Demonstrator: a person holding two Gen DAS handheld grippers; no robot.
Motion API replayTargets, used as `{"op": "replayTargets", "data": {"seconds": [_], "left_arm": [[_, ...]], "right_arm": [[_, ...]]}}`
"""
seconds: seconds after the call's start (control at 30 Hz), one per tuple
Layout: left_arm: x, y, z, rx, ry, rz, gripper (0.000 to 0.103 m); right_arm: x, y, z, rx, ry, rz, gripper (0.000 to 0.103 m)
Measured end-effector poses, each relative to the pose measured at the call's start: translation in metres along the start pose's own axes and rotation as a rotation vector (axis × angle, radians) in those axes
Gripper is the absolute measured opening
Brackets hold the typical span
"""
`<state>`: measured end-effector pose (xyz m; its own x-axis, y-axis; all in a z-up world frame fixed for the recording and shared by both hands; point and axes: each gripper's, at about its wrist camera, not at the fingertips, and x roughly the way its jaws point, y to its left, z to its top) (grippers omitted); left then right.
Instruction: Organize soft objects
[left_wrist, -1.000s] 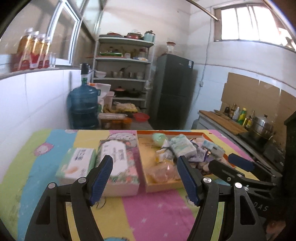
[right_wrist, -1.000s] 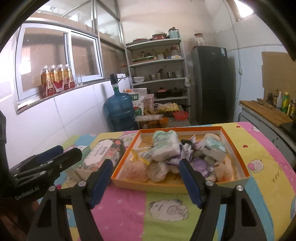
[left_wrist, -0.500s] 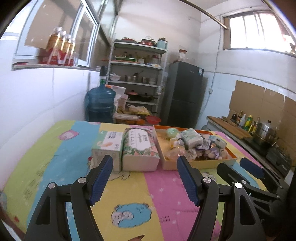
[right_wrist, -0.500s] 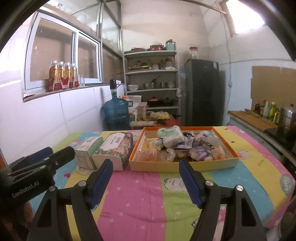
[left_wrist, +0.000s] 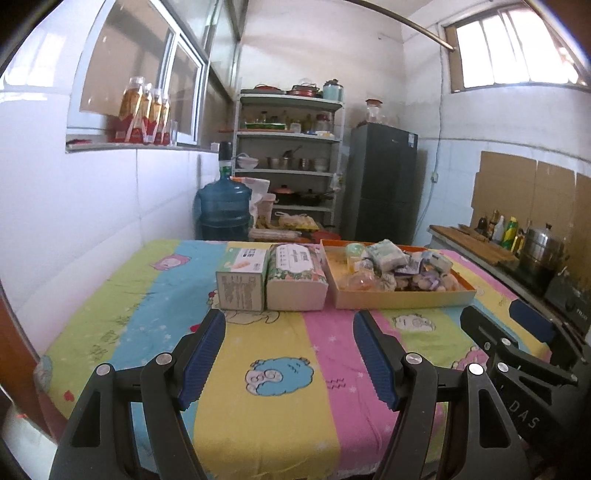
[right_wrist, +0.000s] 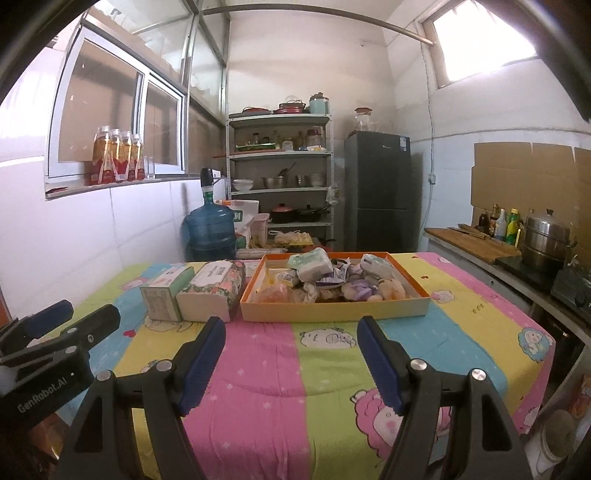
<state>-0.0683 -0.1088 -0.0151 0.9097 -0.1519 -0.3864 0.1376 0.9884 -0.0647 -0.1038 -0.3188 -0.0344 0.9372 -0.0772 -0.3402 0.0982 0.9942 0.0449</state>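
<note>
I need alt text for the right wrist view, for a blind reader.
Open, empty blue-padded right tongs hover over a colourful cartoon tablecloth. Beyond them sits an orange-rimmed cardboard tray heaped with soft packets, beside a floral tissue pack and a green tissue box.

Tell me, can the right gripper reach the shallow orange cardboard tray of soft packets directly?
Probably yes: the right gripper is open and empty, only bare tablecloth lies before the orange tray.
</note>
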Motion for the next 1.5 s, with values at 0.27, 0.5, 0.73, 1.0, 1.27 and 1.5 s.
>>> {"op": "replayTargets", "data": {"seconds": [0.27,0.5,0.73,1.0,1.27,1.5], "left_arm": [[-0.021,-0.003,-0.008,0.02,-0.02,0.027,0.073],[-0.029,0.004,-0.008,0.016,-0.034,0.028,0.073],[-0.027,0.005,-0.008,0.013,-0.029,0.022,0.073],[-0.028,0.005,-0.008,0.015,-0.033,0.025,0.073],[-0.028,0.004,-0.007,0.018,-0.033,0.024,0.073],[-0.029,0.004,-0.008,0.019,-0.034,0.024,0.073]], "right_arm": [[-0.017,0.004,-0.006,-0.001,-0.024,0.004,0.073],[-0.024,0.008,-0.005,-0.004,-0.035,0.009,0.073],[-0.023,0.011,-0.004,-0.005,-0.03,0.014,0.073],[-0.022,0.012,-0.004,-0.007,-0.033,0.013,0.073],[-0.022,0.012,-0.004,-0.007,-0.034,0.014,0.073],[-0.022,0.013,-0.004,-0.007,-0.034,0.014,0.073]]}}
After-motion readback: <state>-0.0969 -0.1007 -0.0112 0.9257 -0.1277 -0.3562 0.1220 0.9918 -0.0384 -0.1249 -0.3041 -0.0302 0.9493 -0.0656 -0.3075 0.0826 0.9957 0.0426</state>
